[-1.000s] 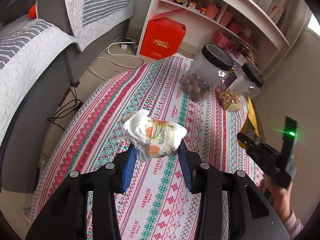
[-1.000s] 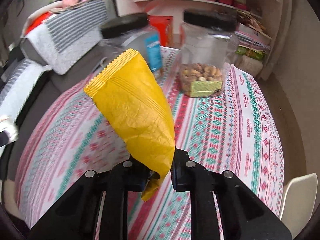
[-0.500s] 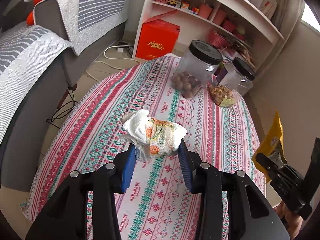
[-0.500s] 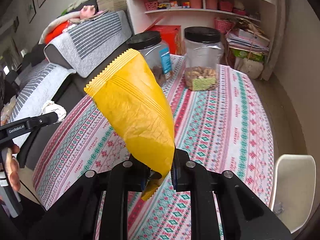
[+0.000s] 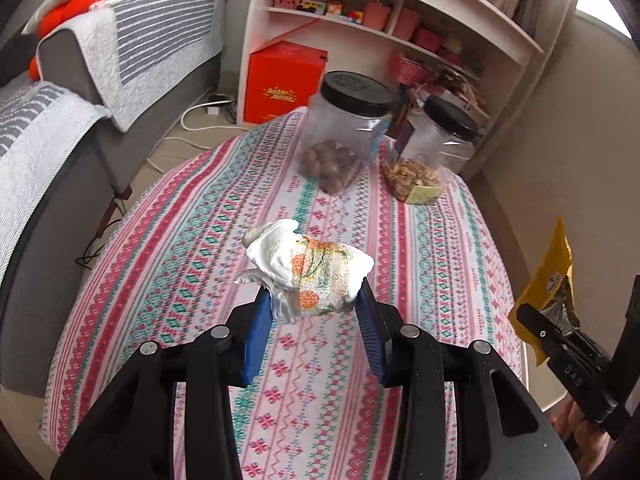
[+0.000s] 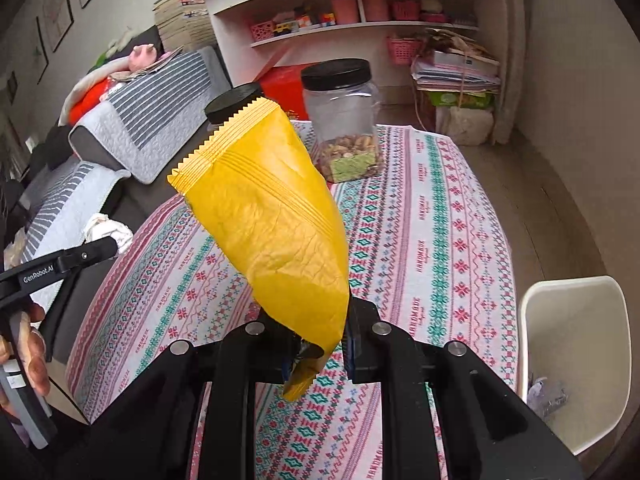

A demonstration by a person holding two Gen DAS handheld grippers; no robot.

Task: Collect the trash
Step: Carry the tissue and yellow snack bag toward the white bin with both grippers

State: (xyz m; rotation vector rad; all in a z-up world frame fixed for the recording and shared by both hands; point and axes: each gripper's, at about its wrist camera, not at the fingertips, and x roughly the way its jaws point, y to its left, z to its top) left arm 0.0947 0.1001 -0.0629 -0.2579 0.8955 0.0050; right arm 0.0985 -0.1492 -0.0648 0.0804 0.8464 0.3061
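Note:
My left gripper (image 5: 312, 304) is shut on a crumpled white tissue wad with an orange flower print (image 5: 310, 270) and holds it above the patterned tablecloth (image 5: 192, 240). It shows at the left of the right wrist view (image 6: 108, 232). My right gripper (image 6: 316, 344) is shut on a yellow snack wrapper (image 6: 272, 224) that stands up from the jaws. The wrapper also shows at the right edge of the left wrist view (image 5: 550, 284). A white trash bin (image 6: 576, 360) stands on the floor to the right of the table, with some scraps inside.
Two clear jars with black lids stand at the table's far end: one with round nuts (image 5: 344, 132), one with walnuts (image 5: 432, 156). A grey sofa (image 5: 60, 112) lies left, a white shelf (image 5: 380, 20) and red box (image 5: 284, 80) behind.
Both grippers have drawn back and up from the table with their loads still held. The jars look farther away. The white bin has come further into the right wrist view.

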